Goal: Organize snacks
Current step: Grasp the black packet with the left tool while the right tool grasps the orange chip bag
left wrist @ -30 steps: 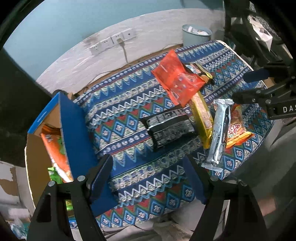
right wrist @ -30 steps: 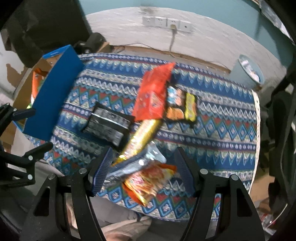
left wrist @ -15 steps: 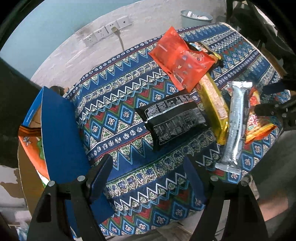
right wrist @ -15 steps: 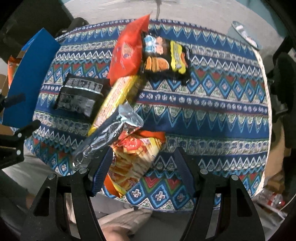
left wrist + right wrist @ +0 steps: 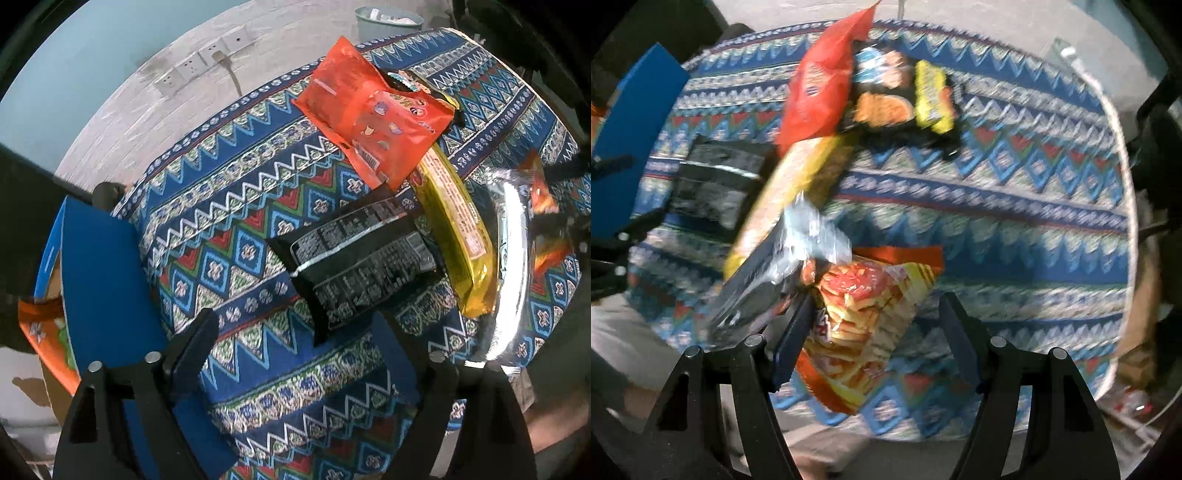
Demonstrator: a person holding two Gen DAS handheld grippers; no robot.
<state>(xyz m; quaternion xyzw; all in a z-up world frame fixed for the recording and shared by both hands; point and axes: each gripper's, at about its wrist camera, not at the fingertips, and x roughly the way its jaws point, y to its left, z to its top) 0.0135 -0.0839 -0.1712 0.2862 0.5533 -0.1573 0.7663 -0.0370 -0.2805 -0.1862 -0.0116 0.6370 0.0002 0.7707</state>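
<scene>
I am spreading the jaws of my left gripper [image 5: 299, 332] wider; nothing is between them yet, and the near corner of the black snack pack [image 5: 354, 273] is lying just ahead of the gap. My right gripper [image 5: 875, 325] is standing part open and empty, straddling the orange noodle packet [image 5: 864, 328], whose lower half is sitting between the fingers without either pad pressing it. A silver wrapper [image 5: 775, 266] is overlapping that packet's left edge, and beside it a yellow biscuit sleeve [image 5: 454, 229] is running up under the red bag [image 5: 373, 122]. All of it is resting on the patterned cloth [image 5: 236, 221], well apart from the blue-flapped box [image 5: 99, 280] at the left. I judge I am reaching for two pickups. Next, each gripper needs to settle lower and close squarely, the right one clear of the silver wrapper.
</scene>
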